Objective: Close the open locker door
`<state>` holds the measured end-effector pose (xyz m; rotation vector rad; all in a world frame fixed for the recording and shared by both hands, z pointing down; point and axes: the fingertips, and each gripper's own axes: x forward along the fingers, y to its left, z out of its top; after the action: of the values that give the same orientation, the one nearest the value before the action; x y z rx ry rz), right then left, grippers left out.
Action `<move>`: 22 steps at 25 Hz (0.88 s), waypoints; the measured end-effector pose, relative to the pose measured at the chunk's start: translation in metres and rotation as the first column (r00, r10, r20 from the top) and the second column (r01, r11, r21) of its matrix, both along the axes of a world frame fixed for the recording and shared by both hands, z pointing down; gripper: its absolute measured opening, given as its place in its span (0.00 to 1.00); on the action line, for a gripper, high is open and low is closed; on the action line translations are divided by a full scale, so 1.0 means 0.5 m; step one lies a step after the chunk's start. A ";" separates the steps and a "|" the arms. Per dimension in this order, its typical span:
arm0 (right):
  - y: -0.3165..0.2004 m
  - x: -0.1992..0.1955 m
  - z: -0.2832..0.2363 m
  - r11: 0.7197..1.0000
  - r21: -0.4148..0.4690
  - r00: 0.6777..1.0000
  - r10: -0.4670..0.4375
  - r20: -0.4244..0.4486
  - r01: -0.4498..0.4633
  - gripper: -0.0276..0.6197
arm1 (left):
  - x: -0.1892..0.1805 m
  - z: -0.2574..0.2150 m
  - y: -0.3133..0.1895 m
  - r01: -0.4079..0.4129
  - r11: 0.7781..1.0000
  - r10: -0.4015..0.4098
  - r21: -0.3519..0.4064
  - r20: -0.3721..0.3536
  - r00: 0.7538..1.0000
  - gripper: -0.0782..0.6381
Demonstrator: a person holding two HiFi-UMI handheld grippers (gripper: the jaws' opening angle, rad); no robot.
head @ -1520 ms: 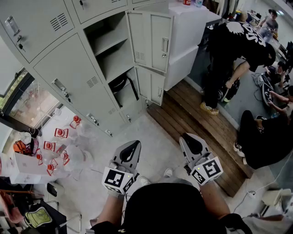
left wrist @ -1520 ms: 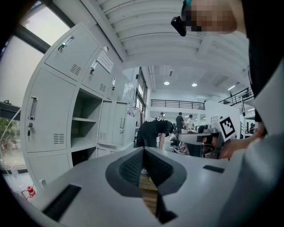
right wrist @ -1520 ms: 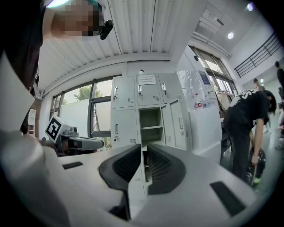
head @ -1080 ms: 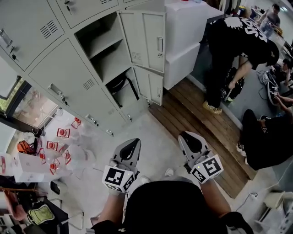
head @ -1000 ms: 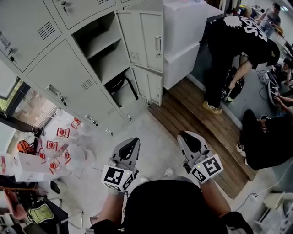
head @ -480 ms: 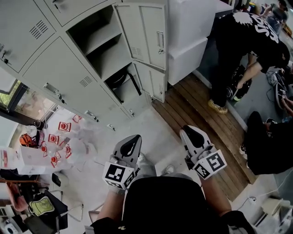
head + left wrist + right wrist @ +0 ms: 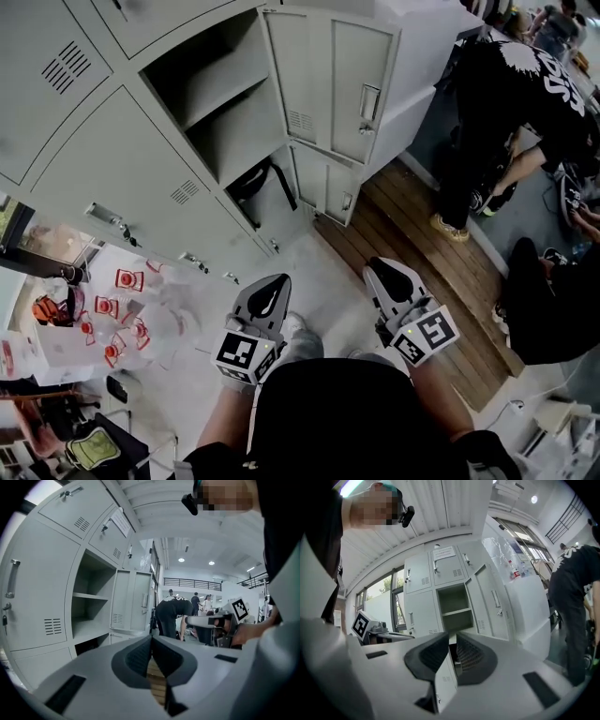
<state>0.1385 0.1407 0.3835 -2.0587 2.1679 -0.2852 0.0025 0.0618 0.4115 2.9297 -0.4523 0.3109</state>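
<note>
A bank of grey lockers (image 7: 122, 159) fills the upper left of the head view. One upper locker door (image 7: 333, 80) stands open, its handle (image 7: 368, 105) facing me, beside an empty shelved compartment (image 7: 220, 103). Below it a smaller door (image 7: 328, 187) is also open, with a black bag (image 7: 255, 178) inside. My left gripper (image 7: 270, 286) and right gripper (image 7: 378, 272) are shut and empty, held side by side well short of the lockers. The left gripper (image 7: 151, 639) looks at the compartment (image 7: 91, 606) and door (image 7: 133, 599). The right gripper (image 7: 452, 641) faces the open door (image 7: 490, 602).
A person in black (image 7: 525, 103) bends over at the right, by a white cabinet (image 7: 422, 56). A wooden platform (image 7: 412, 234) runs along the floor under the open doors. Red-capped clear things (image 7: 122, 300) lie on the floor at left. Another person (image 7: 553, 300) sits at the right edge.
Both grippers have come forward toward the lockers together, and the open door and compartment now look larger and nearer. Both stay shut and empty.
</note>
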 end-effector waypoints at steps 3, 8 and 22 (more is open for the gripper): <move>-0.069 -0.017 0.005 1.000 -0.014 1.000 0.023 -0.008 -0.023 0.13 | -0.011 0.006 -0.072 -0.031 1.000 0.031 -0.004 -0.003 1.000 0.14; -0.168 -0.037 0.024 0.997 -0.045 0.998 0.062 -0.022 -0.062 0.13 | -0.034 0.019 -0.175 -0.061 0.998 0.061 -0.026 -0.006 0.998 0.14; -0.269 0.053 0.132 0.972 -0.169 0.986 0.165 -0.012 -0.164 0.13 | 0.009 0.064 -0.282 -0.123 0.991 0.125 -0.056 0.026 0.992 0.14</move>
<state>0.1647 0.0063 0.4493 -2.3110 2.0186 -0.4661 0.0072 -0.0791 0.4434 2.9090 -0.2614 0.3773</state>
